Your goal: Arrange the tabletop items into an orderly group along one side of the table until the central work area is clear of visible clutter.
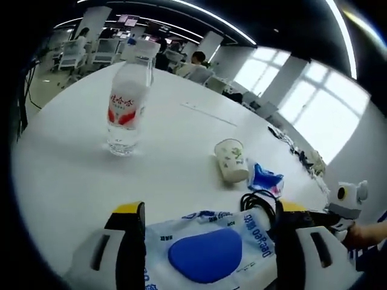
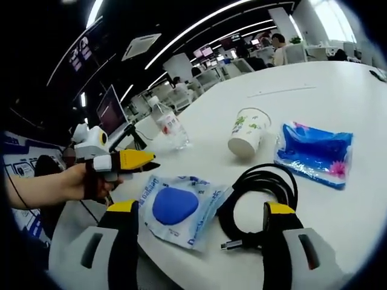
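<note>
we logged a white wet-wipe pack (image 1: 208, 254) with a blue oval lid, flat near the counter (image 1: 66, 175) edge, lying between the released jaws of the left gripper (image 1: 208, 241). just beside it lay a coiled black cable (image 2: 260, 199), which sat between the spread, empty jaws of the right gripper (image 2: 199, 226). beyond stood a tipped paper cup (image 2: 247, 134), a blue packet (image 2: 314, 151) and an upright water bottle (image 1: 126, 109), well apart.
</note>
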Action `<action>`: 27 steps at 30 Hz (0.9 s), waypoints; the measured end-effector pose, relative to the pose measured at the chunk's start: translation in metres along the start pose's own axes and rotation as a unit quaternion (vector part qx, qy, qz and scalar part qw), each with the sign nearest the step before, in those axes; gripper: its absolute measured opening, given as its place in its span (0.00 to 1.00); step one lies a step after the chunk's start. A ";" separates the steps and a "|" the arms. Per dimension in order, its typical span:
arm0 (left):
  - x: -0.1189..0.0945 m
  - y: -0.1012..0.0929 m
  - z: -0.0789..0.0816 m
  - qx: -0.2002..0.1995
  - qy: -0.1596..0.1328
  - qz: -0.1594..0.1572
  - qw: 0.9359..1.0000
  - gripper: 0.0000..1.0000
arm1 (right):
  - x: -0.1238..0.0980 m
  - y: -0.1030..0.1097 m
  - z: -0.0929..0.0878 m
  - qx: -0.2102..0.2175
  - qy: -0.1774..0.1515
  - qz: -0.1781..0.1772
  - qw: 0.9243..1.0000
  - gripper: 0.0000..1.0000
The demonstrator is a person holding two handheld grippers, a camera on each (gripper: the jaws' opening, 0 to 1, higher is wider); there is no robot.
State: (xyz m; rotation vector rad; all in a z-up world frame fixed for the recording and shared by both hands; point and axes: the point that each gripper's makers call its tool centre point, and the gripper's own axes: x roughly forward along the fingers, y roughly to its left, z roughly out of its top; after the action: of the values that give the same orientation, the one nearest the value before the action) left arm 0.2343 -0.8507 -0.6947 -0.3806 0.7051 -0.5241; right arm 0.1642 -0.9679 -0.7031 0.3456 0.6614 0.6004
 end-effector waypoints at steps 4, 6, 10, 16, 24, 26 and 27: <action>0.011 -0.007 0.007 0.000 0.003 -0.006 1.000 0.84 | 0.000 -0.001 0.000 -0.007 0.000 -0.001 1.000 0.80; 0.016 -0.010 0.010 0.002 0.006 -0.006 1.000 0.84 | 0.000 -0.001 -0.001 -0.008 0.005 -0.001 1.000 0.80; 0.023 -0.017 0.016 0.011 0.008 -0.011 1.000 0.83 | -0.001 -0.001 -0.001 -0.008 0.005 -0.002 1.000 0.80; 0.033 -0.024 0.021 0.015 0.013 -0.014 1.000 0.82 | -0.005 -0.004 -0.005 -0.009 0.011 -0.006 1.000 0.77; 0.045 -0.036 0.025 0.022 0.024 -0.024 0.999 0.81 | -0.010 -0.006 -0.011 -0.002 0.012 -0.008 1.000 0.76; 0.048 -0.037 0.027 0.027 0.026 -0.024 0.999 0.81 | -0.011 -0.007 -0.010 -0.002 0.010 -0.010 1.000 0.75; 0.049 -0.038 0.028 0.028 0.027 -0.025 0.999 0.80 | -0.012 -0.007 -0.010 -0.001 0.010 -0.011 1.000 0.75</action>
State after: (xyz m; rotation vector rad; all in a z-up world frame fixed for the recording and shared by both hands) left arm 0.2733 -0.9049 -0.6816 -0.3327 0.7338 -0.6016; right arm 0.1530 -0.9793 -0.7086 0.3310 0.6821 0.5845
